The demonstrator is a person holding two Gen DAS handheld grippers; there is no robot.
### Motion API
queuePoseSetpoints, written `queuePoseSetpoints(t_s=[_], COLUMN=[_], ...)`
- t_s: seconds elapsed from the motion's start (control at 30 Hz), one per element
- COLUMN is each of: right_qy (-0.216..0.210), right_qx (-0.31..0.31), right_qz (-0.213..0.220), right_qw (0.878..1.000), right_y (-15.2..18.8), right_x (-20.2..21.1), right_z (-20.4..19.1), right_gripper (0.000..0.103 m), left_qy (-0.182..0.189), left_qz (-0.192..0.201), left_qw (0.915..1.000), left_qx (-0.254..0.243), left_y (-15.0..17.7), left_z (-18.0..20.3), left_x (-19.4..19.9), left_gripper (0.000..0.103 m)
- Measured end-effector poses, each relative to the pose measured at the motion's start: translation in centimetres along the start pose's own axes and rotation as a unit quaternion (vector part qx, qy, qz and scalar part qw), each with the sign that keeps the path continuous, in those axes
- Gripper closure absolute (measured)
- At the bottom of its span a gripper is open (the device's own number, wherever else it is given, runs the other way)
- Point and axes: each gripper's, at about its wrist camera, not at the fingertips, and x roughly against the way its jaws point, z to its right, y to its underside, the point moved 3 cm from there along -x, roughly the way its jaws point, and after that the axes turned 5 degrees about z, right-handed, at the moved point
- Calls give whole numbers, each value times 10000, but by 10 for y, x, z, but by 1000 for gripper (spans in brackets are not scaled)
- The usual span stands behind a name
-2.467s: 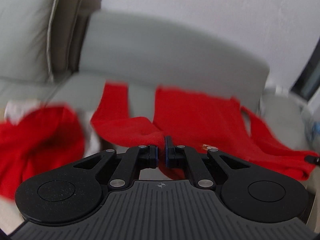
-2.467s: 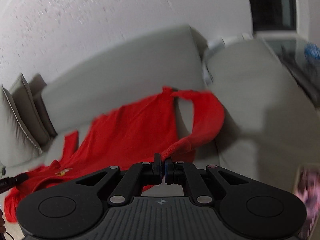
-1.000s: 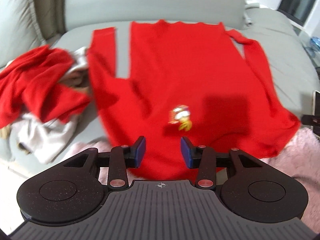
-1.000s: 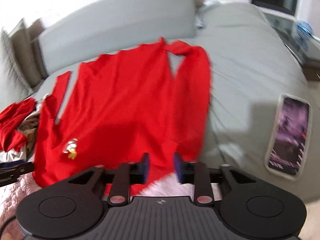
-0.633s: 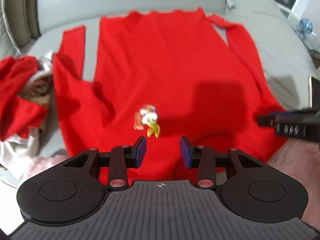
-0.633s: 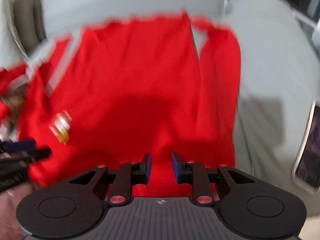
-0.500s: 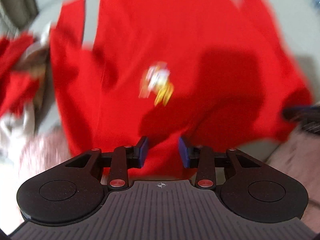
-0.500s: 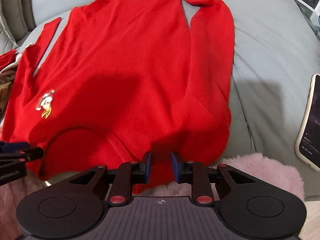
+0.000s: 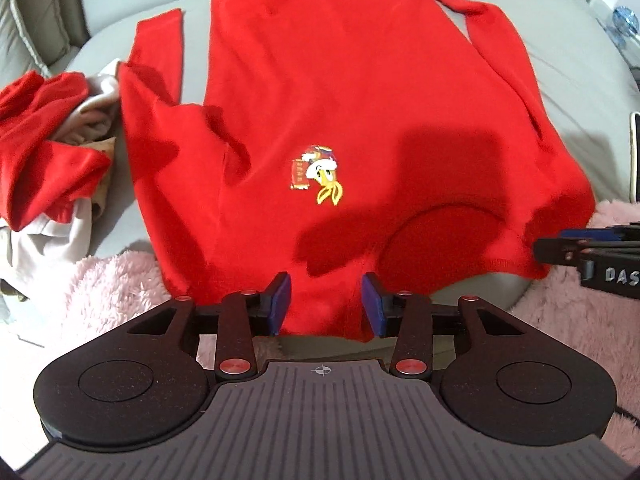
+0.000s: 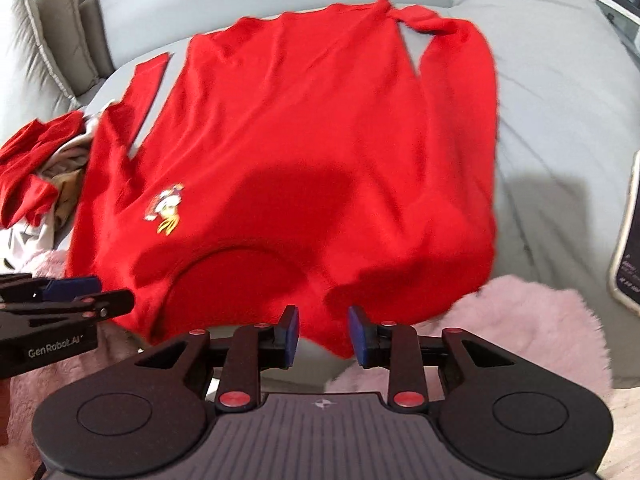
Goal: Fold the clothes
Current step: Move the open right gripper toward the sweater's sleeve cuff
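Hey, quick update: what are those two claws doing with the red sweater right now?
Left claw and right claw open, nothing gripped. Red sweater spread flat on grey sofa. Clothes pile and phone alongside.

Slightly blurred red sweater (image 10: 320, 120) on sofa (image 10: 560, 100)

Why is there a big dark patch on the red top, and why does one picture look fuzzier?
Left wrist view: sharp; the dark patch is a shadow on the red sweater, cast from above, beside the cartoon badge. Right wrist view: slightly blurred, the same shadow mid-sweater. Both views: fisheye lenses bend the grey sofa round at the edges.
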Motion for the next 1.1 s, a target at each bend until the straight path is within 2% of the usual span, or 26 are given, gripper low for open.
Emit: queuePoseSetpoints(t_s=[0.17,0.37,0.53,0.67,0.8,1.1], right_qy=[-60,-35,289,414,604,1227], right_qx=[44,157,184,544,865,972], right_qz=[107,584,1161,1385,1464,1542], right_qw=[9999,9982,9926,9880,9836,9756], right_y=[-3,-37,-102,-144,-188,-278], right_x=[-3,-3,-7,-22,-46,-110], right_z=[0,27,78,99,116,160], right_gripper=[72,72,70,67,67,67], left_qy=[51,118,202,500,536,711], left_qz=[83,239,428,417,343,505], left_qw=[9999,9996,9989,9978,9979,9959], left_qx=[74,10,-68,118,141,218], left_y=[-7,-43,-93,-130,-149,-201], left_z=[-5,6,21,34,45,51], left_x=[0,-12,-44,-81,-105,-115], left_gripper=[58,58,60,60,60,59])
